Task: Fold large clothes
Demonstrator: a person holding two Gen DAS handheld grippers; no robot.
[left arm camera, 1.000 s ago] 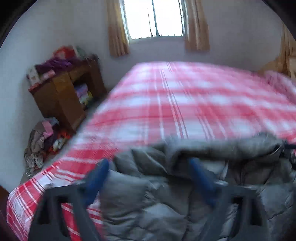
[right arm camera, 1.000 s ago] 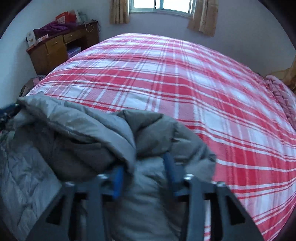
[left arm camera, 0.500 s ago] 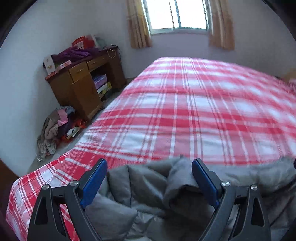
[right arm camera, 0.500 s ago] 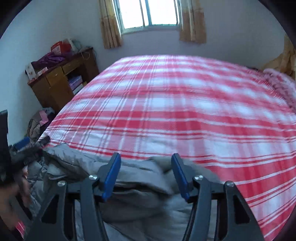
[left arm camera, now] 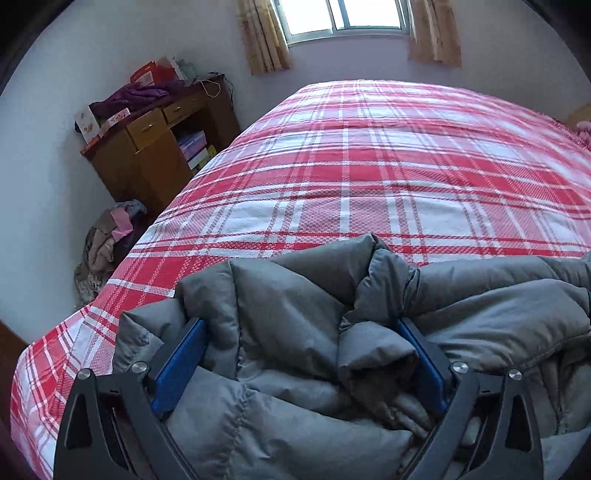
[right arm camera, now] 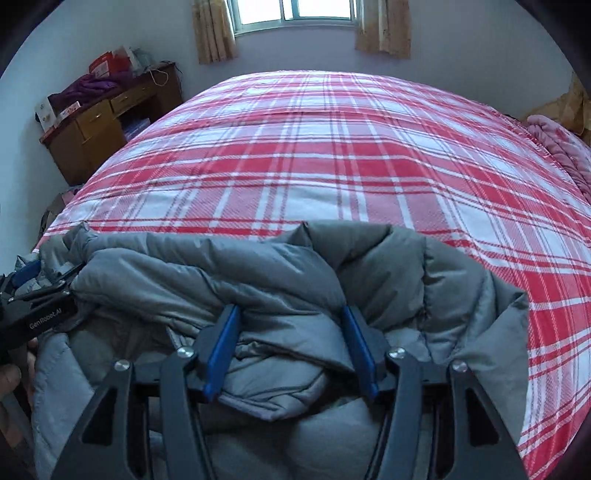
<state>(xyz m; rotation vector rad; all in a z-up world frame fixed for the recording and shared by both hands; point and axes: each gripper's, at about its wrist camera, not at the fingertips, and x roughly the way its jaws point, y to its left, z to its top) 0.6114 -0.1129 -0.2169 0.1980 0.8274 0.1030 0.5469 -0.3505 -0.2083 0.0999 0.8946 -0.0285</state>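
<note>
We see a big puffy grey coat (left arm camera: 295,325) lying bunched up on the near end of a bed (left arm camera: 369,166). The bed has a red and white checked cover. Most of the bed beyond the coat is bare cover.

Our left gripper (left arm camera: 299,332) points down at the coat. Its two blue fingers (left arm camera: 179,363) are spread very wide, and they have just been opening more. A thick fold of the coat sits between them. The fingers are sunk into the puffy cloth on both sides, but we cannot tell if they press on it or only rest in it.

Our right gripper (right arm camera: 291,321) points down at the coat too, further along its edge. Its blue fingers (right arm camera: 221,350) are about half open, after opening a little. A rolled fold of the coat fills the gap between them, and both fingers touch it. We cannot tell how hard they squeeze.

In the right view the left gripper (right arm camera: 33,280) shows at the far left edge, at the coat's other end, with part of a hand (right arm camera: 11,376) below it.

A brown wooden desk (left arm camera: 155,155) stands by the wall, left of the bed, with things piled on its tabletop. A heap of clothes (left arm camera: 107,240) lies on the floor near it. A window (left arm camera: 343,14) with curtains is on the far wall.
</note>
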